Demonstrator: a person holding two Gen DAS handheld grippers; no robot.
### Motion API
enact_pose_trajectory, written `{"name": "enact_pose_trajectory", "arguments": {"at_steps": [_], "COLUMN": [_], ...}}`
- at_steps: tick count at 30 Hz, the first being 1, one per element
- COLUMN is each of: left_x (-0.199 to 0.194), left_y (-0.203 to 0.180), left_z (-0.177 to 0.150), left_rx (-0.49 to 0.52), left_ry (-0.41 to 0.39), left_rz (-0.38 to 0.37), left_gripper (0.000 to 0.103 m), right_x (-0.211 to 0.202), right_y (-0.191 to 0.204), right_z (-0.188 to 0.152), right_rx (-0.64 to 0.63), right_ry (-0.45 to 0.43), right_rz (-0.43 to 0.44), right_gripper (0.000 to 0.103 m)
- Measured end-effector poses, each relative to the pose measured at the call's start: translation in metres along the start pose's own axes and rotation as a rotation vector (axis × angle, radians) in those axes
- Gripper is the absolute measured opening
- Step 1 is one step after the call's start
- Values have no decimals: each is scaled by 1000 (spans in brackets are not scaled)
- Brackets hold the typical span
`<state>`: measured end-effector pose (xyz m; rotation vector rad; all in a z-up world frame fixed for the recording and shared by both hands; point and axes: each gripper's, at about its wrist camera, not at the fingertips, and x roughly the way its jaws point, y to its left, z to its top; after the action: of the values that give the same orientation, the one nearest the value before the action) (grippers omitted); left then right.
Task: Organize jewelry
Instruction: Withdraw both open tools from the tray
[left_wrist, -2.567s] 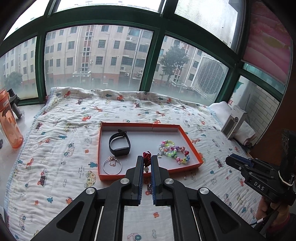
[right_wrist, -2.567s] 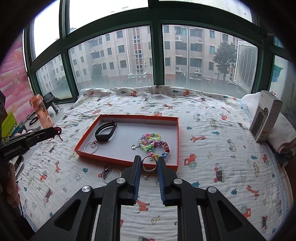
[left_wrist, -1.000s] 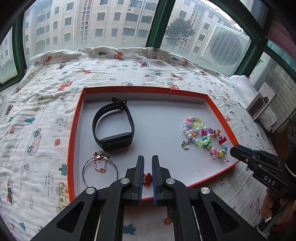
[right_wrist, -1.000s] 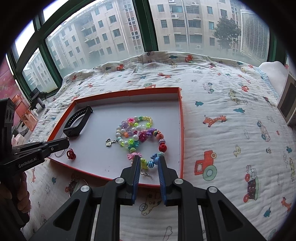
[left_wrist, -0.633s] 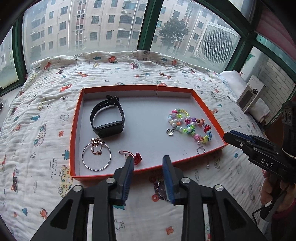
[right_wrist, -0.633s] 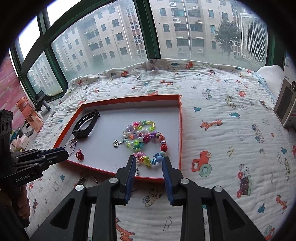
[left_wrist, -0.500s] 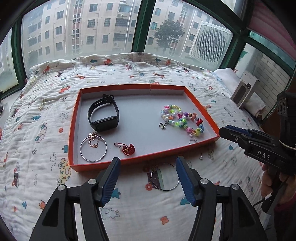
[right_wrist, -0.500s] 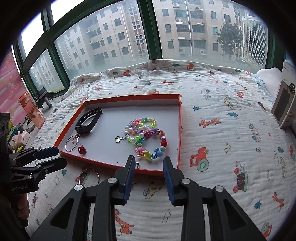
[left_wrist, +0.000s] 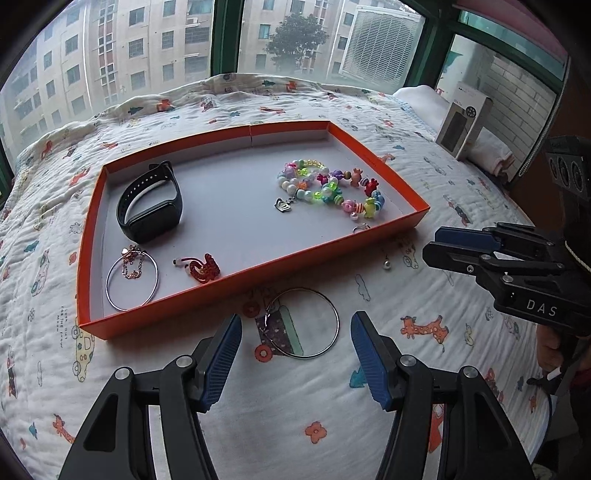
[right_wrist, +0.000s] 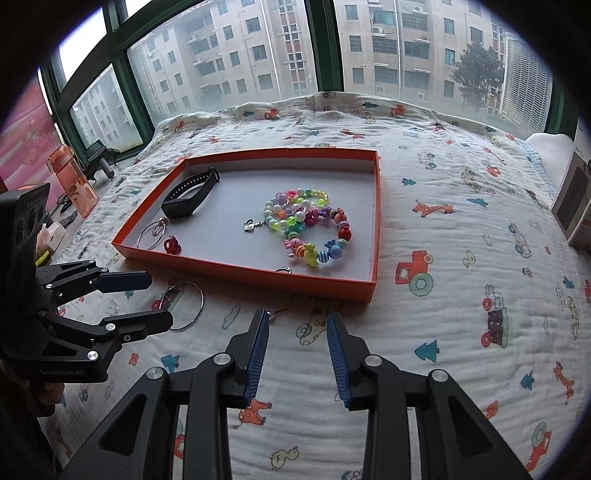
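Observation:
An orange tray (left_wrist: 236, 286) (right_wrist: 373, 221) on the bed holds a black wristband (left_wrist: 149, 205), a silver bangle with a chain (left_wrist: 131, 275), a red charm (left_wrist: 202, 267), a colourful bead bracelet (left_wrist: 328, 190) (right_wrist: 306, 225) and a small ring (left_wrist: 361, 229). A silver hoop (left_wrist: 303, 323) (right_wrist: 186, 304) lies on the blanket in front of the tray, and a small bead earring (left_wrist: 386, 263) lies to its right. My left gripper (left_wrist: 295, 343) is open and empty, just before the hoop. My right gripper (right_wrist: 295, 339) is open and empty, in front of the tray.
A patterned blanket (right_wrist: 461, 295) covers the bed below the windows. A grey box (left_wrist: 463, 118) stands on a pillow at the right. An orange bottle (right_wrist: 72, 181) and small items stand on the sill at the left.
My left gripper let go of the red charm in the tray, my right let go of the small ring. Both opened and drew back to the blanket in front.

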<state>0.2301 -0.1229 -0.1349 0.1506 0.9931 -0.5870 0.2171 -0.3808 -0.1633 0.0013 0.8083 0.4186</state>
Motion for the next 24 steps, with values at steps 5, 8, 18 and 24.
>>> {"name": "enact_pose_trajectory", "arguments": {"at_steps": [5,8,18,24], "left_x": [10,14,22,19], "left_y": [-3,-9,-17,-15], "left_z": [4,6,2,0], "left_rx": [42,80,137,132], "left_ry": [8,10,0,-7], "left_rz": [1,11,59,60], "left_gripper": [66,66,53,52], "right_x": [4,8,19,30], "right_y": [0,0,4,7], "right_z": [-2,-3,0,1], "right_rx": [-11,-11,-50,-103], "right_ry": [9,17,41,61], "right_rz": [12,22,58,76], "right_gripper": [36,36,36,36]}}
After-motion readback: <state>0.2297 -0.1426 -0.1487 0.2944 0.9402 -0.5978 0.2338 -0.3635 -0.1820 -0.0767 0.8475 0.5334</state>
